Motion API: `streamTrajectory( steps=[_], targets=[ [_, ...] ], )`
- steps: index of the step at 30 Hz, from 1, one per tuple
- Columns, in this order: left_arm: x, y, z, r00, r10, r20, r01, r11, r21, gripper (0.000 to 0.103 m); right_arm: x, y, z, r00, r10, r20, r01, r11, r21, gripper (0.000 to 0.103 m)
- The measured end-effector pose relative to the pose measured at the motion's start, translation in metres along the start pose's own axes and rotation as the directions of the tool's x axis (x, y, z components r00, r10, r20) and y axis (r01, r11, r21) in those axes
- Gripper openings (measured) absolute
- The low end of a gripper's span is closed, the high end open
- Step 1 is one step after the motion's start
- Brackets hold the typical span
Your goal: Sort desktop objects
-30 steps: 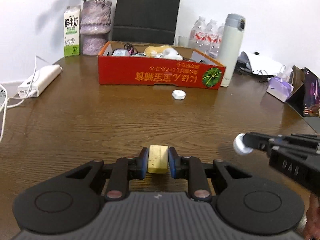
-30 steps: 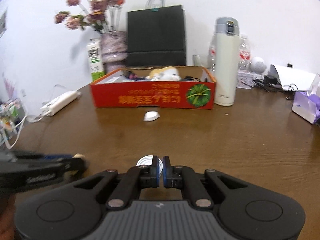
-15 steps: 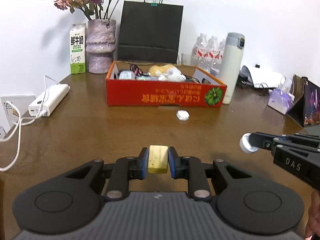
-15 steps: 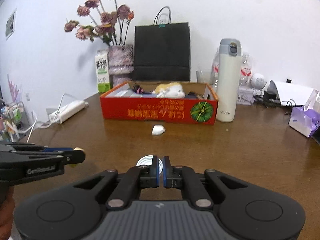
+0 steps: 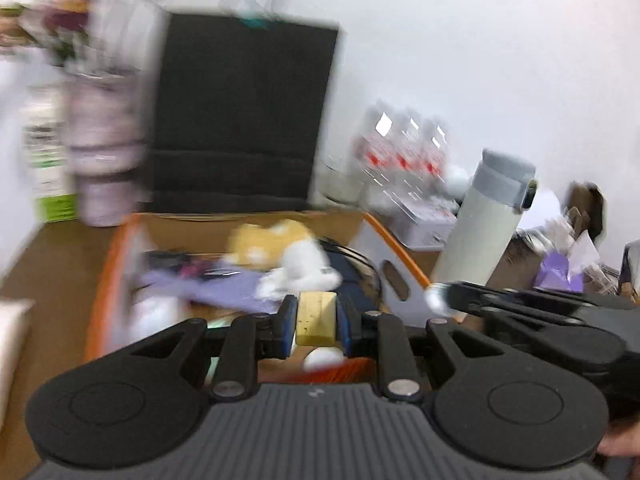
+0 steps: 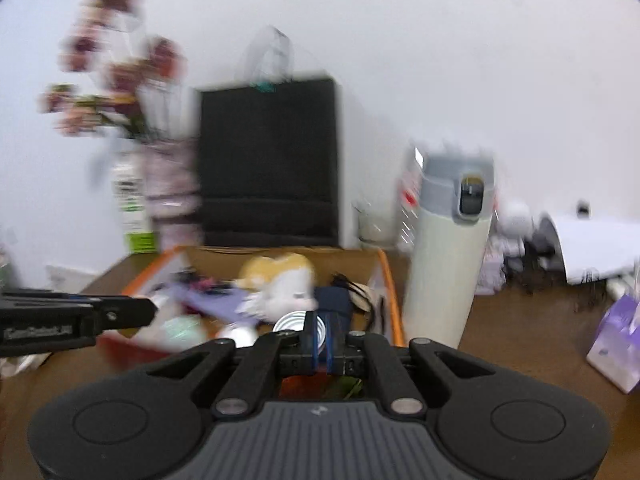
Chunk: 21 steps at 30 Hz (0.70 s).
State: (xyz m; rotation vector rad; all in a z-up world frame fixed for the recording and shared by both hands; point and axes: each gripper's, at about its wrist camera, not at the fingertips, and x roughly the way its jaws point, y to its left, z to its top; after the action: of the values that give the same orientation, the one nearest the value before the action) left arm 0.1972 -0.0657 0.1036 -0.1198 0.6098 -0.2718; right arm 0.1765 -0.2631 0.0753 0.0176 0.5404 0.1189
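Two held items, both over the orange box (image 5: 100, 300). Yellow block (image 5: 316, 319) clamped btwn pads of L gripper (image 5: 316, 322), sitting above box's near edge; small white obj. (image 5: 323, 359) just below it at 6 o'clock, blurred, can't tell what. Silver round cap (image 6: 292, 321) pinched edge-on in R gripper (image 6: 322, 334), jaws nearly together on it, also over box interior. In L view the R gripper comes in from 3 o'clock w/ cap at its tip. Box holds plush toy (image 6: 286, 284) (yellow/white), purple cloth (image 5: 224, 288), dark item at 1 o'clock of block. Outward: white thermos (image 6: 448, 256) upright just beside box's R wall at 2 o'clock; black paper bag (image 6: 268, 160) behind box at 12; vase w/ flowers (image 6: 168, 184) and milk carton (image 6: 134, 208) at 10; water bottles (image 5: 404, 148) behind thermos. All on brown wooden table (image 6: 520, 340). Heavy motion blur.
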Motion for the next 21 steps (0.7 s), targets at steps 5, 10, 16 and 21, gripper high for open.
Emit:
streamTrajectory(
  steps=[5, 10, 16, 21],
  targets=[
    [0.083, 0.016, 0.016, 0.992, -0.014, -0.123, 0.003, 0.996, -0.084, 0.029, 0.074, -0.005, 0.005, 0.988, -0.115, -0.102, 0.119, 0.992, 0.035, 0.007],
    [0.087, 0.026, 0.015, 0.997, -0.021, -0.073, 0.014, 0.995, -0.099, 0.054, 0.091, -0.007, -0.004, 0.99, -0.116, -0.08, 0.118, 0.993, 0.018, 0.014],
    [0.023, 0.026, 0.0, 0.99, 0.144, -0.003, -0.144, 0.983, -0.114, 0.077, 0.061, -0.005, -0.008, 0.999, -0.017, -0.051, 0.02, 0.998, 0.055, 0.024],
    [-0.044, 0.02, -0.044, 0.986, 0.147, 0.081, -0.138, 0.985, -0.105, 0.097, 0.015, 0.014, -0.043, 0.998, 0.063, -0.031, -0.064, 0.998, -0.011, 0.049]
  ],
)
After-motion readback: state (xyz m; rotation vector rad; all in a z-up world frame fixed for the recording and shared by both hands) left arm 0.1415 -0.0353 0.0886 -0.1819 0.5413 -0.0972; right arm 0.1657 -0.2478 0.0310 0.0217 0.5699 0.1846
